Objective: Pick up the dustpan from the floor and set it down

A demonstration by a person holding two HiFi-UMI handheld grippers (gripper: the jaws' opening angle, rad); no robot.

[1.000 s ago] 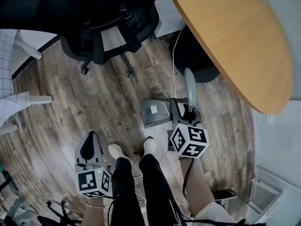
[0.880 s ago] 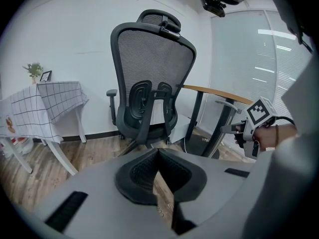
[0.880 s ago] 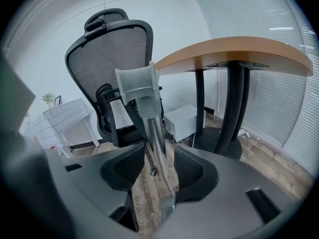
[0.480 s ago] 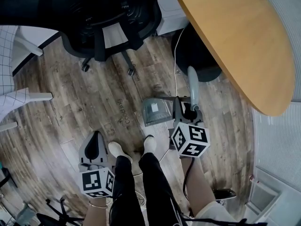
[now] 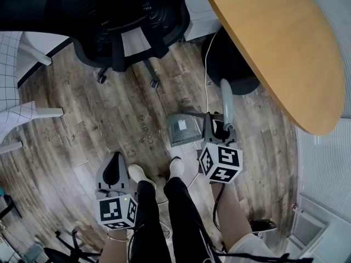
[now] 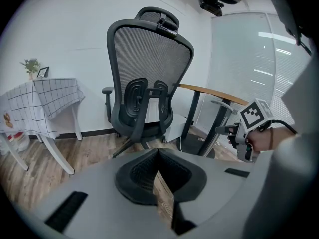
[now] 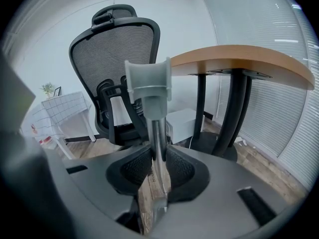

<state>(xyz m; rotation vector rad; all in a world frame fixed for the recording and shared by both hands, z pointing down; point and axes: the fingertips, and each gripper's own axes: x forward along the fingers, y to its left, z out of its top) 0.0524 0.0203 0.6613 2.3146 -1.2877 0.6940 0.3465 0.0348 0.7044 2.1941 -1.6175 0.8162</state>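
Note:
The grey dustpan (image 5: 182,129) rests on the wood floor, its long handle (image 5: 226,100) standing up beside the table's base. My right gripper (image 5: 216,126) is at that handle. In the right gripper view the handle (image 7: 152,113) runs up between the pads, which are closing and touch it on both sides of my right gripper (image 7: 158,159). My left gripper (image 5: 114,169) hangs lower left, away from the dustpan, over bare floor. In the left gripper view my left gripper (image 6: 158,156) has its pads meeting, with nothing between them.
A black office chair (image 5: 126,15) stands ahead on the floor. A round wooden table (image 5: 279,48) overhangs the right, with its dark base (image 5: 230,64) behind the handle. A white cable (image 5: 207,86) runs along the floor. A cloth-covered table (image 5: 11,64) is at the left. The person's feet (image 5: 137,174) stand between the grippers.
My left gripper has drifted slightly down and right in the head view. My right gripper stays at the dustpan handle, and the dustpan has not moved.

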